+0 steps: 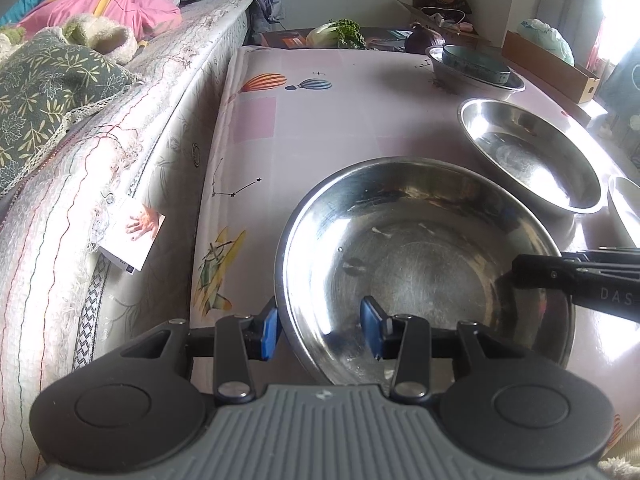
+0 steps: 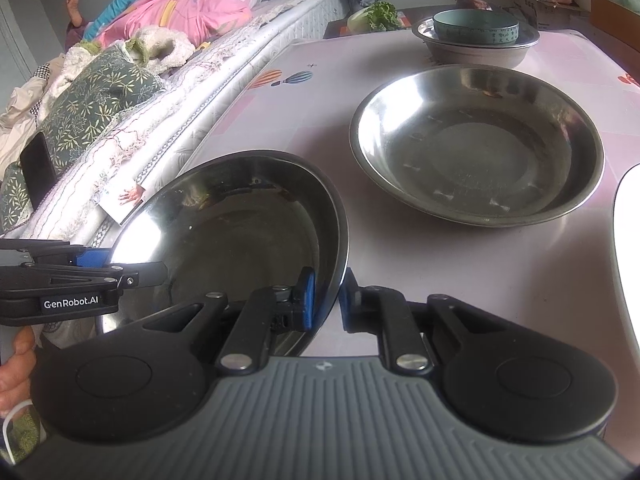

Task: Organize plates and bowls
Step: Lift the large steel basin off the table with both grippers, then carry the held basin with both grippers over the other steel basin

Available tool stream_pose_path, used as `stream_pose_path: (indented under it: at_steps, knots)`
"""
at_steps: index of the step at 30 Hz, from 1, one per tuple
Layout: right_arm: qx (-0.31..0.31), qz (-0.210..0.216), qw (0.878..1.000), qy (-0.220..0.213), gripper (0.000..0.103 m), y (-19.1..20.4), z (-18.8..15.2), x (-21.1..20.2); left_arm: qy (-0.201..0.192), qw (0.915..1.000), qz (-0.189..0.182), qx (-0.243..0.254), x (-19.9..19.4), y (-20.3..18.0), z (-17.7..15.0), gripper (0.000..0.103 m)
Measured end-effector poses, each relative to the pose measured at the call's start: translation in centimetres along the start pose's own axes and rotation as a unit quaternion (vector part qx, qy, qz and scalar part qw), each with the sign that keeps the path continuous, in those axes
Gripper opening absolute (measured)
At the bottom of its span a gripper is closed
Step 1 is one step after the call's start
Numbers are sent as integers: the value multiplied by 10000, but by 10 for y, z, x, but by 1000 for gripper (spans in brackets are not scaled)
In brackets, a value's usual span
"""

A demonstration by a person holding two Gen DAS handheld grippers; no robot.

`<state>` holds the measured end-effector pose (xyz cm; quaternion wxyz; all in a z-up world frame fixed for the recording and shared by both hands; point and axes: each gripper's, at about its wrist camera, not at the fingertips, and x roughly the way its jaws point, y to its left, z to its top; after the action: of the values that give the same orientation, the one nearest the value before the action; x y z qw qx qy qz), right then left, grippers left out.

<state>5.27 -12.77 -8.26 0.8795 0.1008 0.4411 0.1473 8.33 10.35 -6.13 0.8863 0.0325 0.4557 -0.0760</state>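
Note:
A steel bowl (image 1: pixel 424 264) sits at the near edge of the pink table (image 1: pixel 320 120). My left gripper (image 1: pixel 320 328) straddles its left rim, jaws apart, blue pads not touching metal. My right gripper (image 2: pixel 326 300) is shut on the same bowl's (image 2: pixel 240 232) right rim, which looks tilted up; it enters the left wrist view at right (image 1: pixel 576 276). A second steel bowl (image 2: pixel 476 144) rests beyond. A teal ceramic bowl (image 2: pixel 476 26) sits inside a steel basin (image 2: pixel 472 50) at the far end.
A bed with quilts (image 1: pixel 100 120) runs along the table's left side. Vegetables (image 1: pixel 336 34), a cardboard box (image 1: pixel 548 64) and clutter lie past the far edge. A white dish edge (image 2: pixel 626 248) shows at right.

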Motion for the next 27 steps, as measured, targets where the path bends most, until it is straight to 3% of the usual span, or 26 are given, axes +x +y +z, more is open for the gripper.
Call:
stream_pose_path:
  at_steps: [27]
  knots:
    - [-468,-204,9987,-72,15,16,1,0,-74,9995,211,203,2,-3,10,43]
